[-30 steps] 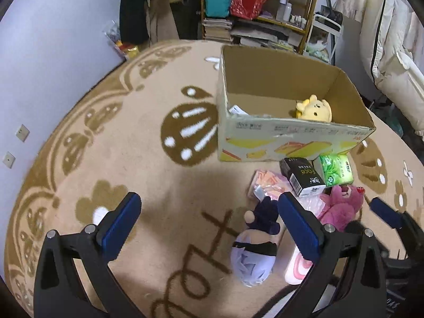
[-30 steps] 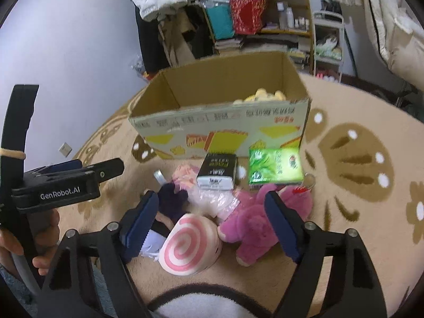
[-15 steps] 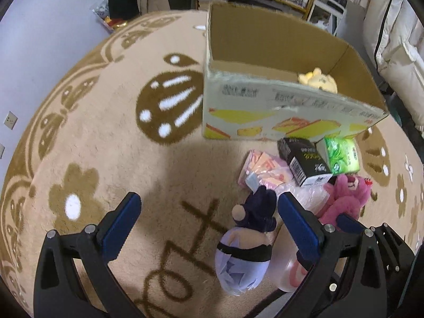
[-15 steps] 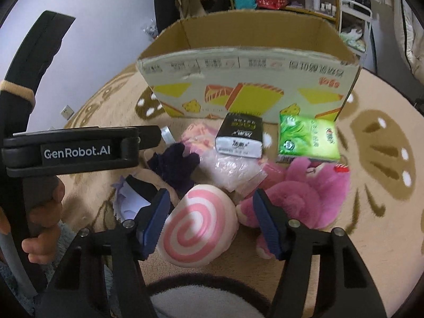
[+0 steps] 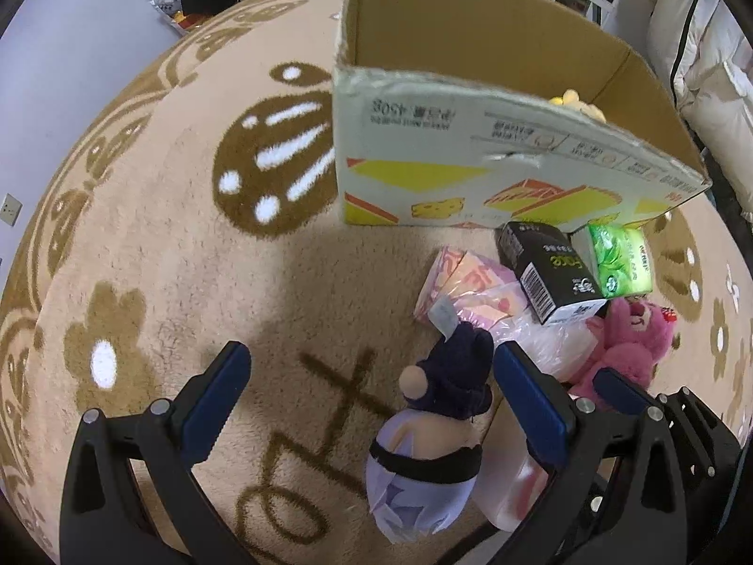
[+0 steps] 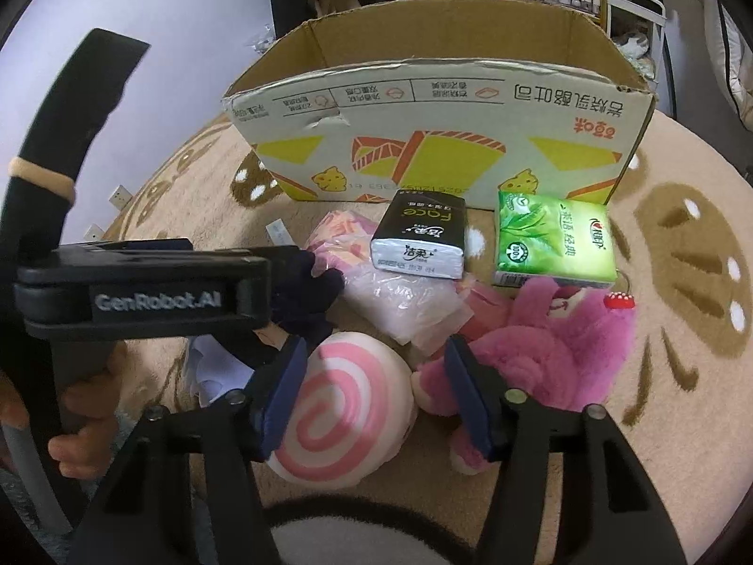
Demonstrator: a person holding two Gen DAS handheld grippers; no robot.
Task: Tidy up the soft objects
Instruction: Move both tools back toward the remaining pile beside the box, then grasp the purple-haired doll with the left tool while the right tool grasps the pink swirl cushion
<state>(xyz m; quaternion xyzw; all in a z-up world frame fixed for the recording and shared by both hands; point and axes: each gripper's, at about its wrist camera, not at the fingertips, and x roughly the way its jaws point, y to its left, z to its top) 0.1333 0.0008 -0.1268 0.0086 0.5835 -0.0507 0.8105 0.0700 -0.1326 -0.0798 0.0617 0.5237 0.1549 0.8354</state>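
Note:
A purple-haired plush doll (image 5: 433, 428) lies on the rug between the fingers of my open left gripper (image 5: 372, 386), nearer the right finger. My right gripper (image 6: 376, 372) is open around a pink-and-white swirl cushion (image 6: 343, 414), its fingers close on either side. A pink plush bear (image 6: 546, 353) lies just right of it, also in the left wrist view (image 5: 626, 348). An open cardboard box (image 6: 437, 136) stands behind, with a yellow plush (image 5: 579, 103) inside.
In front of the box lie a black tissue pack (image 6: 419, 240), a green tissue pack (image 6: 550, 240), a pink packet (image 5: 466, 282) and a clear plastic bag (image 6: 400, 301). Patterned beige rug (image 5: 164, 245) spreads left. Shelves and a white chair stand behind the box.
Both grippers have moved forward and down toward the toys. The right gripper's fingers have narrowed around the swirl cushion. The left gripper now straddles the purple doll.

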